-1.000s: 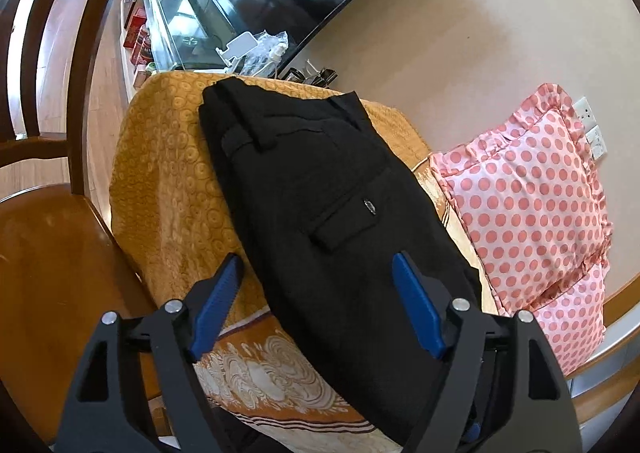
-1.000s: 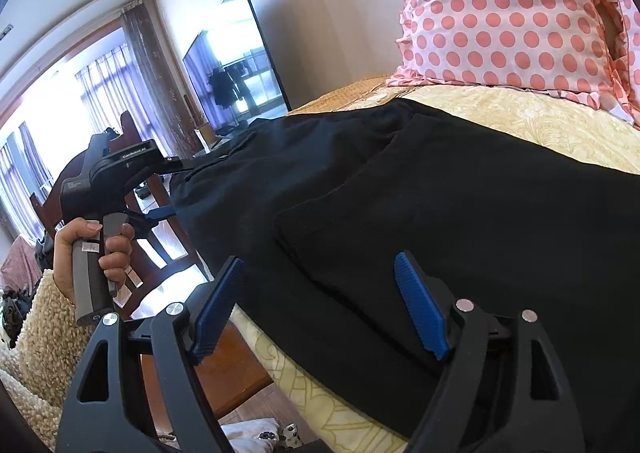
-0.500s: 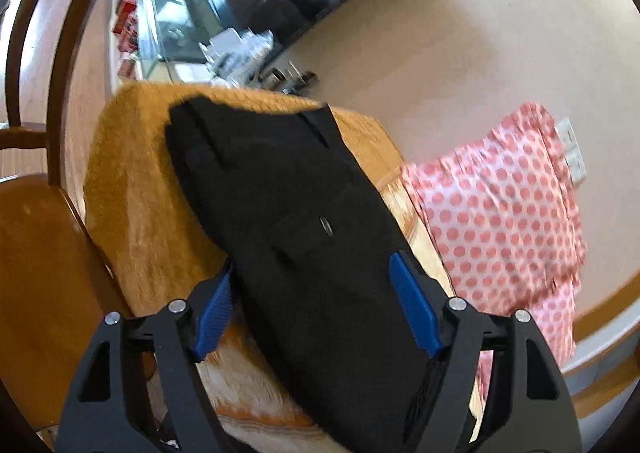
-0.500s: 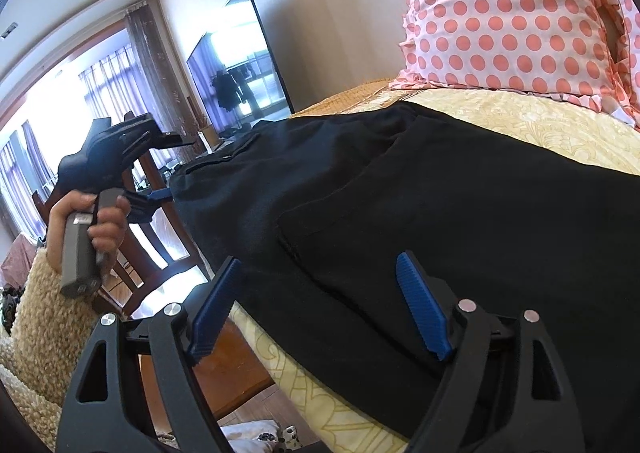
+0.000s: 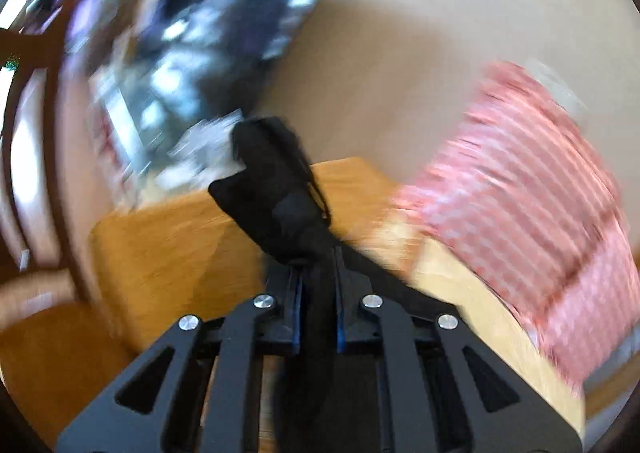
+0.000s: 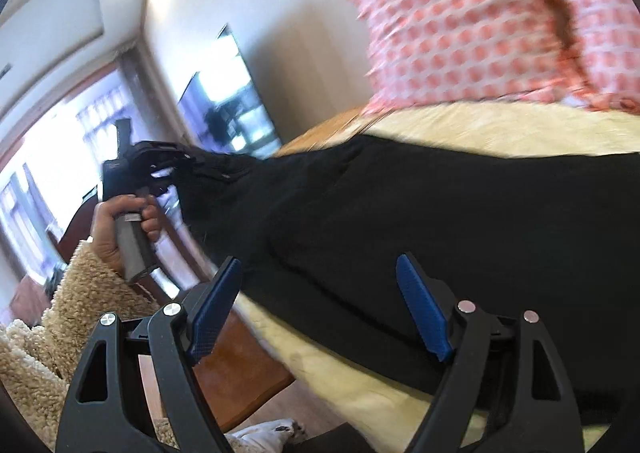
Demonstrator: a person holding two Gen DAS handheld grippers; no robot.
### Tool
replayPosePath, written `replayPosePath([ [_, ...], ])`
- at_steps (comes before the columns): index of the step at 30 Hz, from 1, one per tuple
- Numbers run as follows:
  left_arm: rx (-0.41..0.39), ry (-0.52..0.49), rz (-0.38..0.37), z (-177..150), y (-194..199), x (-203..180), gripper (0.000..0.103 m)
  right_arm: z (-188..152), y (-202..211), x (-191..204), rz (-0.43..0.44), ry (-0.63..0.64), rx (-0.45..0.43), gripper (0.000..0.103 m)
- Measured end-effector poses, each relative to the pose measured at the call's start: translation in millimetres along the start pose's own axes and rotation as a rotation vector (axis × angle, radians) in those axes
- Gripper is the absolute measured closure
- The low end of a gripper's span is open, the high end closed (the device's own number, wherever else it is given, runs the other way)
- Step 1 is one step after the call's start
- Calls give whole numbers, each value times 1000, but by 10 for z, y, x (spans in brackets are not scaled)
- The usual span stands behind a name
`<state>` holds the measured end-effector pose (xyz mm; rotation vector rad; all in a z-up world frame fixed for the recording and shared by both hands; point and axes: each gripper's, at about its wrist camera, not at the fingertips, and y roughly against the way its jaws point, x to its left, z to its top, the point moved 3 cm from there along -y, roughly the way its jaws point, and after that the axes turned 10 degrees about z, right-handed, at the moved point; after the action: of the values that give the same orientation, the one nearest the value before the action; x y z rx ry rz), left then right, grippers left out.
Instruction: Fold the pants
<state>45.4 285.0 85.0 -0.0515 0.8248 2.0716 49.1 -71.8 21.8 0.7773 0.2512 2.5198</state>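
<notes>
Our left claw (image 5: pixel 316 309) is clamped on a bunched edge of the black pants (image 6: pixel 440 221), the fabric pinched between its blue pads (image 5: pixel 297 313) and rising in a dark wad ahead of them. Our right claw (image 6: pixel 320 309) stands wide apart, gripping nothing, hovering just over the near edge of the pants. The rest of the garment lies spread across the yellow-covered bed (image 6: pixel 480 125), with the pink polka-dot pillow (image 6: pixel 460 21) behind it and a wooden chair (image 5: pixel 48 353) beside it.

We judge the main risk to be in that left grip: it looks like a thick bunch, not a flat hem, so layers may slip out unevenly and leave a crooked fold. With the right claw holding nothing, the free side may drag and wrinkle, or slide toward the bed's edge. Both views are blurred, so we cannot tell how many layers are caught.
</notes>
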Motion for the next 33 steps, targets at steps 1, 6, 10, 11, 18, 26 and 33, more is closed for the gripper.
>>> replayPosePath([
  [1, -26, -81, -57, -4, 141, -335, 92, 15, 120, -41, -23, -7, -29, 21],
  [6, -66, -423, -407, -497, 805, -1758, 92, 58, 890, -343, -197, -82, -208, 21],
  [10, 67, -681, -707, -1476, 1174, -2552, 91, -21, 1447, -612, -352, -172, -320, 21],
  [11, 104, -742, -734, -1732, 1183, -2642, 91, -64, 1581, -698, -391, -205, -341, 21],
  [18, 247, -929, -709, -2555, 990, -2628, 92, -260, 1975, -1061, -521, -337, -387, 21],
  [26, 210, -1054, -694, -2813, 1237, -2613, 74, -96, 1946, -1030, -462, -313, -410, 21],
  [33, 170, -879, -853, -2256, 1462, -2173, 31, 282, 1627, -806, -223, -225, -325, 21],
])
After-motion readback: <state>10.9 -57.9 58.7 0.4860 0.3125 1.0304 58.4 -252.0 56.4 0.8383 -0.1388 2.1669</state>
